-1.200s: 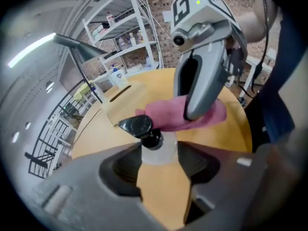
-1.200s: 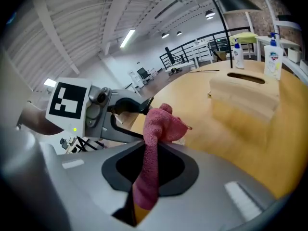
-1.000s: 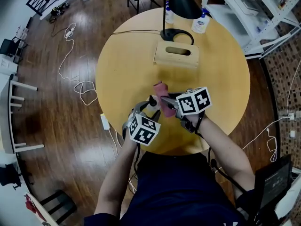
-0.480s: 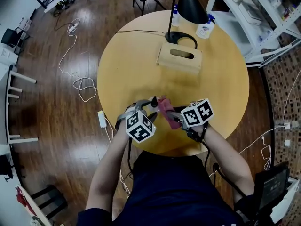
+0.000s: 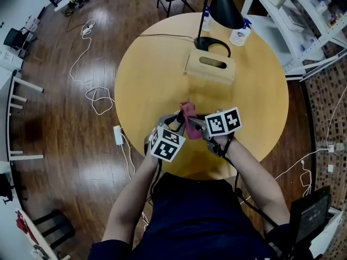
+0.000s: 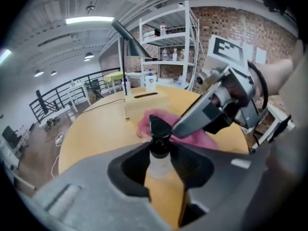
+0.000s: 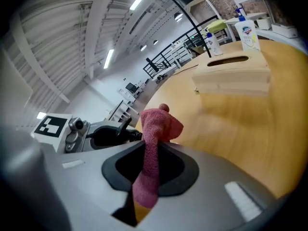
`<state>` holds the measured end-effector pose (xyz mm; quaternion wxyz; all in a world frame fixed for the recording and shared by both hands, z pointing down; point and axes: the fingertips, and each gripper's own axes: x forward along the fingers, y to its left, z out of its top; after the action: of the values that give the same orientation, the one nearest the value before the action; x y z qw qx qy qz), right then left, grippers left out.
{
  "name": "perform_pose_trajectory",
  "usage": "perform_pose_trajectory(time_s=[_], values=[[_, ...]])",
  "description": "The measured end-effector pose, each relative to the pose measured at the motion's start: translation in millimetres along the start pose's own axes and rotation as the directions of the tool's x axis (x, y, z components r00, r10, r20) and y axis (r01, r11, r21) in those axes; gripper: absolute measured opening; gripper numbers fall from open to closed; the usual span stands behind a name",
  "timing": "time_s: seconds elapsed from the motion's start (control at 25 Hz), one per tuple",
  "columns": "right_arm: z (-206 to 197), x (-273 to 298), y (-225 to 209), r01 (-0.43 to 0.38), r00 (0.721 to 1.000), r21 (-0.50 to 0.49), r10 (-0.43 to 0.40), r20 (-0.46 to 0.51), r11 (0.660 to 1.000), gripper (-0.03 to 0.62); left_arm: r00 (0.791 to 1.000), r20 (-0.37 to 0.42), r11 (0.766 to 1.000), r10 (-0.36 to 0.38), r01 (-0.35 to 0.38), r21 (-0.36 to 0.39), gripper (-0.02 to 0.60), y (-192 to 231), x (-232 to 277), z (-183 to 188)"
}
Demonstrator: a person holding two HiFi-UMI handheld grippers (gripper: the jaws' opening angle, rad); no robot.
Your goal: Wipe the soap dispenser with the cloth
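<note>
The soap dispenser (image 6: 158, 150), a small clear bottle with a black pump head, stands upright between the jaws of my left gripper (image 6: 159, 161). Those jaws have just been closing and now press on its neck. In the head view the dispenser (image 5: 176, 120) is near the table's front edge, just beyond the left gripper (image 5: 173, 125). My right gripper (image 7: 149, 170) is shut on a pink cloth (image 7: 153, 138) that sticks up out of its jaws. The cloth (image 5: 189, 114) hangs right beside the pump head, and the right gripper (image 5: 198, 125) reaches in from the right.
On the round wooden table (image 5: 255, 102) a wooden tissue box (image 5: 210, 65) lies beyond the grippers, with a black lamp base (image 5: 212, 42) and two bottles (image 5: 241, 36) behind it. White shelving (image 5: 303, 20) stands to the right. Cables (image 5: 92, 91) trail over the floor on the left.
The left jaws have closed in on the dispenser. The right gripper with the cloth has drawn closer to the left one, so the cloth now sits against the pump head.
</note>
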<state>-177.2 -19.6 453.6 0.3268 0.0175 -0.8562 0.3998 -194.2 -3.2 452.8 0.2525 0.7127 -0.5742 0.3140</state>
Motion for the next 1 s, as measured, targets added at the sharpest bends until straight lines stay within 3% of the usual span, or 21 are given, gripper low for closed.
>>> perform_pose_trajectory(time_s=[0.2, 0.36, 0.44, 0.56, 0.6, 0.68, 0.76, 0.84, 0.92, 1.0], values=[[-40, -14, 9, 0.021, 0.991, -0.140, -0.039, -0.127, 0.990, 0.064, 0.997, -0.032, 0.993, -0.064, 0.066, 0.099, 0.133, -3, -2, -3], [-4, -29, 1, 0.058, 0.998, -0.090, -0.058, 0.003, 0.994, 0.064, 0.993, -0.042, 0.977, -0.112, 0.117, 0.179, 0.133, -4, -1, -4], [19, -23, -2, 0.062, 0.997, -0.062, -0.059, 0.046, 0.996, 0.064, 0.985, -0.053, 0.949, -0.163, 0.171, 0.265, 0.132, -6, -2, -6], [19, 2, -2, 0.055, 0.999, -0.055, -0.055, 0.002, 0.997, 0.064, 0.974, -0.087, 0.899, -0.209, 0.226, 0.374, 0.136, -9, -5, -8], [15, 7, -1, 0.051, 0.999, -0.049, -0.051, -0.011, 0.998, 0.064, 0.975, -0.099, 0.900, -0.199, 0.221, 0.375, 0.138, -9, -6, -9], [4, 7, 1, 0.043, 0.999, -0.030, -0.044, -0.013, 0.999, 0.064, 0.982, -0.106, 0.935, -0.155, 0.181, 0.305, 0.167, -6, -8, -9], [-10, 0, 4, 0.033, 0.999, -0.032, -0.034, -0.032, 0.999, 0.064, 0.990, -0.078, 0.981, -0.115, 0.126, 0.147, 0.184, -3, -10, -10], [-28, -6, 9, 0.021, 0.997, -0.069, -0.026, -0.074, 0.997, 0.064, 0.996, -0.042, 0.997, -0.081, 0.081, 0.003, 0.183, -2, -12, -10], [-39, -13, 13, 0.016, 0.995, -0.104, -0.026, -0.096, 0.994, 0.064, 0.998, -0.031, 0.998, -0.052, 0.052, -0.021, 0.172, -4, -13, -12], [-28, -24, 8, 0.051, 0.998, -0.106, -0.055, -0.038, 0.993, 0.064, 0.999, -0.032, 0.999, -0.044, 0.044, 0.021, 0.132, -6, -13, -12]])
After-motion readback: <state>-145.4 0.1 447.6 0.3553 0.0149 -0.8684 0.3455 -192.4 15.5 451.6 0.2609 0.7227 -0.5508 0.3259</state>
